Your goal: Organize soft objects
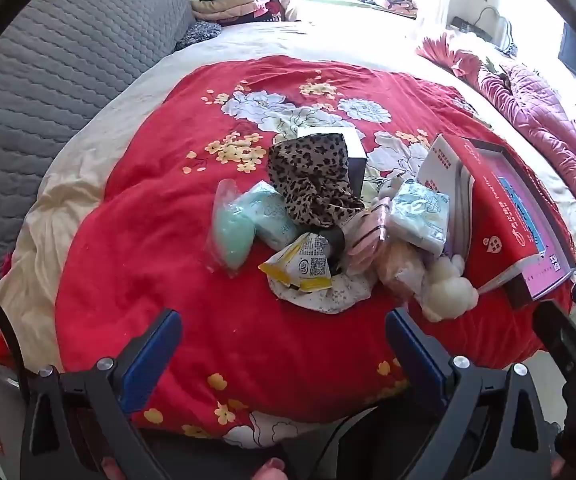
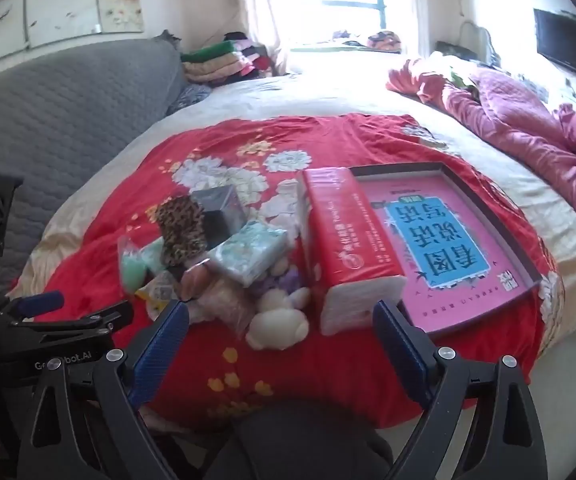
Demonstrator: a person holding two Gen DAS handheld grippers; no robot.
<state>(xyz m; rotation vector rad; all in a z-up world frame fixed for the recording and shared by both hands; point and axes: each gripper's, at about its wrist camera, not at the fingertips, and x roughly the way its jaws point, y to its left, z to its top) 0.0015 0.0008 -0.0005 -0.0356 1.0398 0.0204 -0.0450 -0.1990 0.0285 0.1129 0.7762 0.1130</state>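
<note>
A heap of soft things lies on the red floral quilt [image 1: 192, 264]: a leopard-print cloth [image 1: 311, 176], a mint item in a clear bag [image 1: 234, 232], pale blue tissue packs [image 1: 421, 212], a yellow-white packet [image 1: 301, 266], a pink cloth [image 1: 367, 236] and a white plush toy [image 1: 449, 288]. In the right wrist view the plush [image 2: 278, 322], the leopard cloth [image 2: 180, 230] and a red tissue pack [image 2: 347, 244] show. My left gripper [image 1: 284, 330] is open and empty, short of the heap. My right gripper [image 2: 282, 322] is open and empty, just before the plush.
A shallow box tray with a pink printed bottom [image 2: 451, 248] lies right of the red tissue pack. A dark box [image 2: 222, 216] stands behind the heap. A grey quilted headboard [image 1: 56, 80] is on the left, a pink duvet [image 2: 527, 128] on the right, folded clothes [image 1: 228, 0] at the back.
</note>
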